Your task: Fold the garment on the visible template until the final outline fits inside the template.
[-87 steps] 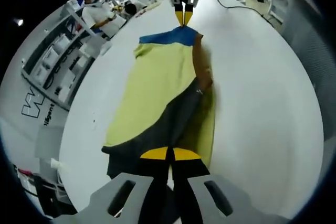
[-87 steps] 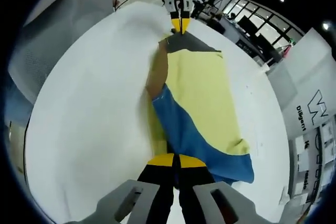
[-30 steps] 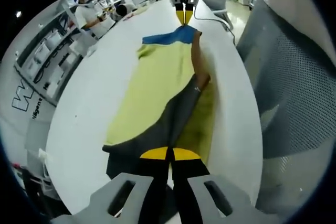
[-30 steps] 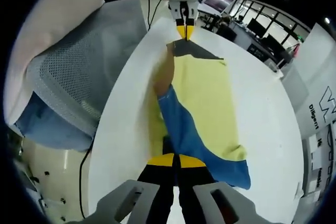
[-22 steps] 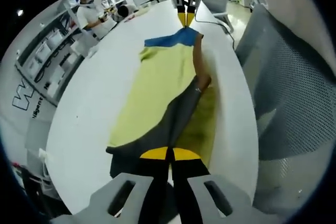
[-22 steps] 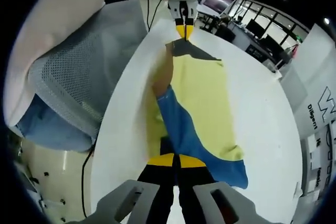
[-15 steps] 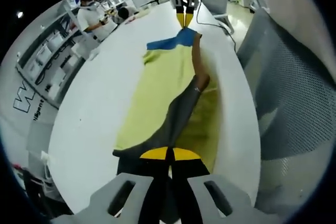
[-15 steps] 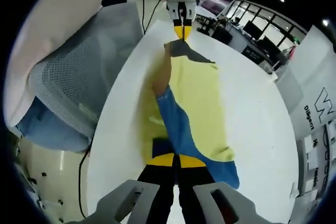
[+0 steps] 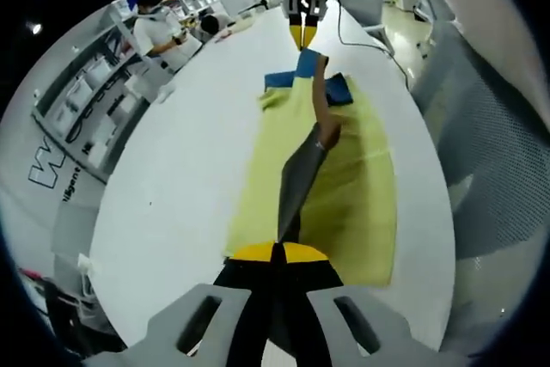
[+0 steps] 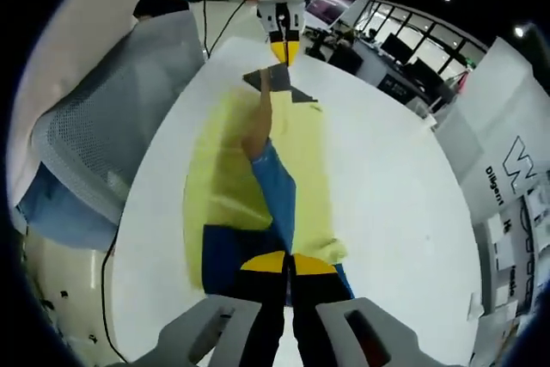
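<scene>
Yellow fabric makes up most of the garment (image 9: pixel 348 178), which lies lengthwise on the white table (image 9: pixel 189 152), close to the table edge nearest the grey mesh chair (image 9: pixel 481 126). We hold it stretched between both tools: the left gripper (image 9: pixel 277 253) is clamped on the dark grey end, and the right gripper (image 10: pixel 288 262) is clamped on the blue end (image 10: pixel 277 191). In each view the other gripper pinches the far end, so a raised ridge of cloth runs between them above the flat yellow layer.

We cannot make out any template outline on the table, so whether the fold lands inside it is hard to judge.

The main risks, as we judge them:
- The garment sits near the chair-side edge; lowering the ridge that way could drape cloth over the edge.
- Uneven tension between our two grips could skew the crease and leave a corner outside the outline.
- Releasing one end early would let the ridge collapse into wrinkles.
</scene>
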The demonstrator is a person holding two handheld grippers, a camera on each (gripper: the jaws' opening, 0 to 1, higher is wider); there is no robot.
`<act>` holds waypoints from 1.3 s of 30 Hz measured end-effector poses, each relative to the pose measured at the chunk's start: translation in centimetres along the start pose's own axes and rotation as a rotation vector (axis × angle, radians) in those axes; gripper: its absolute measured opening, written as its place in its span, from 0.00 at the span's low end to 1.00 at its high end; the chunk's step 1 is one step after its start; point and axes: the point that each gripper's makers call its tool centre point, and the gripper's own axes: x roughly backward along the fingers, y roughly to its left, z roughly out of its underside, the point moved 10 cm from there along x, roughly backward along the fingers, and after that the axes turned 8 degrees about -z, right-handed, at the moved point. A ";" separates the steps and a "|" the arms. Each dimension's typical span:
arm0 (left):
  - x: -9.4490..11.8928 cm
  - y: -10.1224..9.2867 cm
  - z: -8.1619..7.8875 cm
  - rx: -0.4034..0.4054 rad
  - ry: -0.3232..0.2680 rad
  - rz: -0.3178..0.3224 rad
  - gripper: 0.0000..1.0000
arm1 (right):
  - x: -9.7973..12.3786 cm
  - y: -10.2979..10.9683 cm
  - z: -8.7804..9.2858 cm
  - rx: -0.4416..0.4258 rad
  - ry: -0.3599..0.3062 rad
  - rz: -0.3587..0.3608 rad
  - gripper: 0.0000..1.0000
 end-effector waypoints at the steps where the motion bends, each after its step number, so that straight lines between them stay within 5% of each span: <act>1: -0.2 0.5 -0.1 0.004 -0.003 -0.006 0.03 | -0.1 -0.6 0.1 -0.004 -0.002 0.005 0.00; 39: -10.2 14.2 1.9 0.240 0.010 -0.063 0.03 | -4.0 -16.0 3.9 -0.155 -0.023 0.106 0.00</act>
